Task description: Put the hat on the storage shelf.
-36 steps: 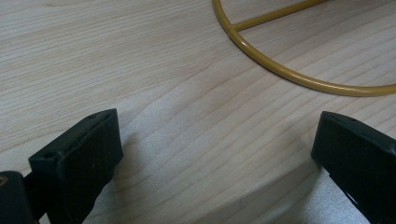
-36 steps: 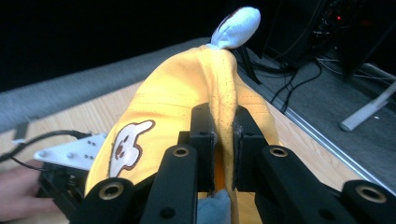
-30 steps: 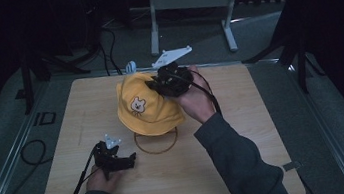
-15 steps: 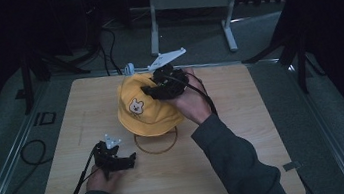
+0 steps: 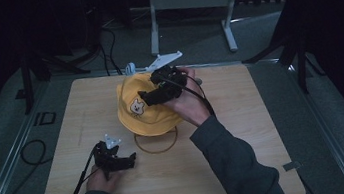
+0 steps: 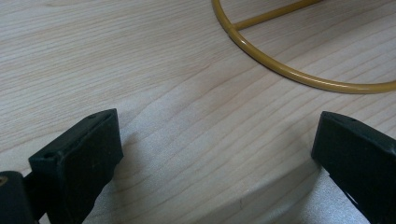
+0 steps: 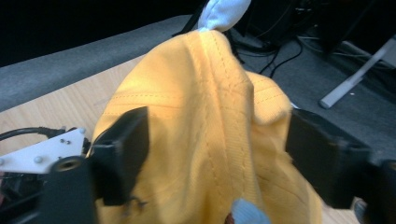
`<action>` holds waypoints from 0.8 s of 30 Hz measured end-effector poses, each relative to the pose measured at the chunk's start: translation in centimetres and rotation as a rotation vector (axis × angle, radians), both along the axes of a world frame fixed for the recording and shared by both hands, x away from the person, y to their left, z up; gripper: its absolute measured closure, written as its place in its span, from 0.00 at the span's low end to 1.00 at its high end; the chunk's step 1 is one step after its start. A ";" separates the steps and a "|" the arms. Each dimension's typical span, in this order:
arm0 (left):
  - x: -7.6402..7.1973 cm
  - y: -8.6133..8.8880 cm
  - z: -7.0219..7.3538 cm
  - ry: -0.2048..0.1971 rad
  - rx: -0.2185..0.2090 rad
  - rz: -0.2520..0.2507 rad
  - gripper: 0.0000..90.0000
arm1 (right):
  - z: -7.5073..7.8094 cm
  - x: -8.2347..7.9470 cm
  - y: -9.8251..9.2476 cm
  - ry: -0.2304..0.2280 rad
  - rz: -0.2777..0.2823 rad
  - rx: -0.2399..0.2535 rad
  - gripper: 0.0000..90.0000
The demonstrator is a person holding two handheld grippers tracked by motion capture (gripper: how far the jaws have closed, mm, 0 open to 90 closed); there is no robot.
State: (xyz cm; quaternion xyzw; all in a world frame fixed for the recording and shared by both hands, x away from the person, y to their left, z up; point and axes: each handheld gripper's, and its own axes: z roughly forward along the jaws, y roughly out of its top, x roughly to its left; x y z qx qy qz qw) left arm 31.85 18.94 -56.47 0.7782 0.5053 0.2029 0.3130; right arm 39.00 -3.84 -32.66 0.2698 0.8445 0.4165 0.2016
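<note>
A yellow bucket hat (image 5: 138, 112) with a small bear face sits on a stand at the table's middle back. My right gripper (image 5: 146, 98) lies over its crown from the right, pointing left. In the right gripper view its jaws have just been opening and stand wide apart, with a raised fold of the hat (image 7: 210, 116) between them and neither pad pressing on it. My left gripper (image 5: 129, 159) rests on the table near the front left, open, with only bare wood between its jaws (image 6: 215, 144).
The stand's gold wire ring (image 5: 156, 147) lies flat on the wooden table (image 5: 245, 132) just in front of the hat, and the ring (image 6: 280, 70) curves ahead of the left jaws. A pale blue piece (image 7: 222, 11) pokes out past the hat's crown. Cables trail off the front left.
The right gripper's jaws have spread apart on the hat's crown, and the hat has shifted slightly to the left. The left gripper has stayed where it was.
</note>
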 end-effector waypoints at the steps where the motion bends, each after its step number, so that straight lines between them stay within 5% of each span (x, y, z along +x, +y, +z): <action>1: 0.0 0.0 0.0 0.000 -0.001 0.001 0.02 | 0.1 -0.1 -0.1 -0.003 0.002 0.003 0.20; 17: 0.0 0.0 0.0 -0.003 0.001 0.002 0.02 | 3.1 -2.6 -4.0 -0.100 0.017 0.111 0.13; 24: 0.0 0.0 0.0 -0.001 0.001 0.000 0.02 | 2.7 -2.5 -6.6 -0.091 -0.016 0.123 0.14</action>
